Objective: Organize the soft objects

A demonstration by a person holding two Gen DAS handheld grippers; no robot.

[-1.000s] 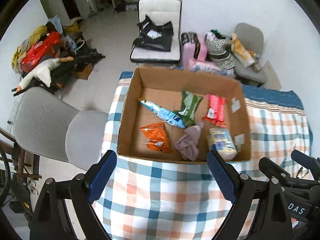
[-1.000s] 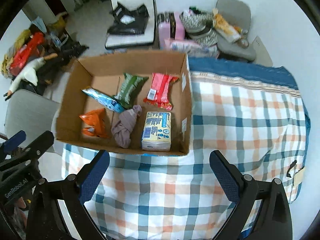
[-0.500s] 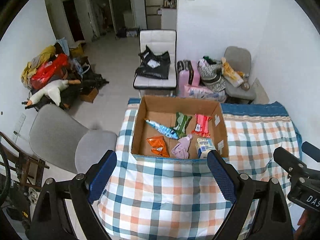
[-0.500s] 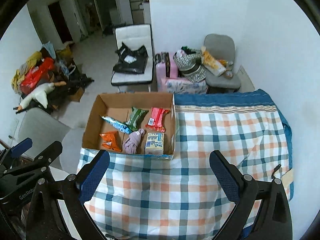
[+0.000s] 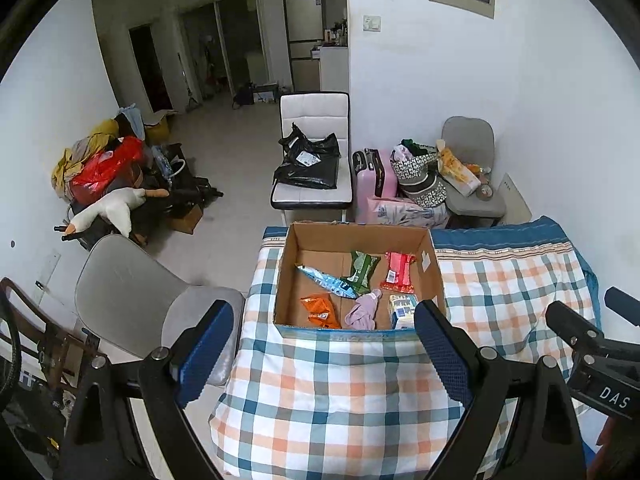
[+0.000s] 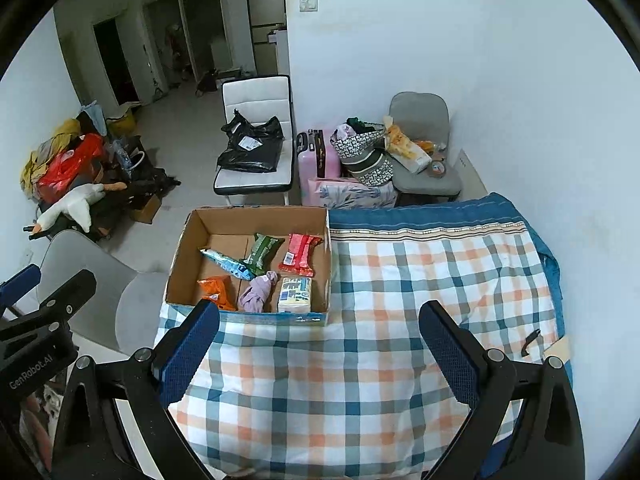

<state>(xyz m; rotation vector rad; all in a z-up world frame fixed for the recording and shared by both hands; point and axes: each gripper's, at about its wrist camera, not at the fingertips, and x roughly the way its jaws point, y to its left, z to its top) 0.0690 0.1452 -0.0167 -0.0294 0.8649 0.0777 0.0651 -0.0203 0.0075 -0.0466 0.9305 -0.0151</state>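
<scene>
A cardboard box [image 5: 435,268] [image 6: 182,264] stands on a checked cloth [image 5: 344,392] [image 6: 400,288] over a table. Inside lie an orange packet [image 5: 319,311] [image 6: 216,290], a blue packet [image 5: 328,280] [image 6: 226,263], a green packet [image 5: 363,266] [image 6: 262,253], a red packet [image 5: 398,273] [image 6: 300,254], a mauve cloth [image 5: 363,311] [image 6: 259,291] and a pale tissue pack [image 5: 403,311] [image 6: 295,295]. My left gripper [image 5: 324,356] hangs high, well back from the box, open and empty. My right gripper [image 6: 318,356] is beside it, also open and empty.
A grey chair [image 5: 136,296] [image 6: 88,280] stands left of the table. Beyond are a white chair with black bags [image 5: 312,160], a pink suitcase [image 5: 374,176], a second grey chair with bags [image 5: 468,176], and a pile of clutter with a plush goose [image 5: 108,208] at the left wall.
Both grippers have risen and pulled back from the box, which now looks smaller and farther. More of the room and walls is in view. Both stay open.
</scene>
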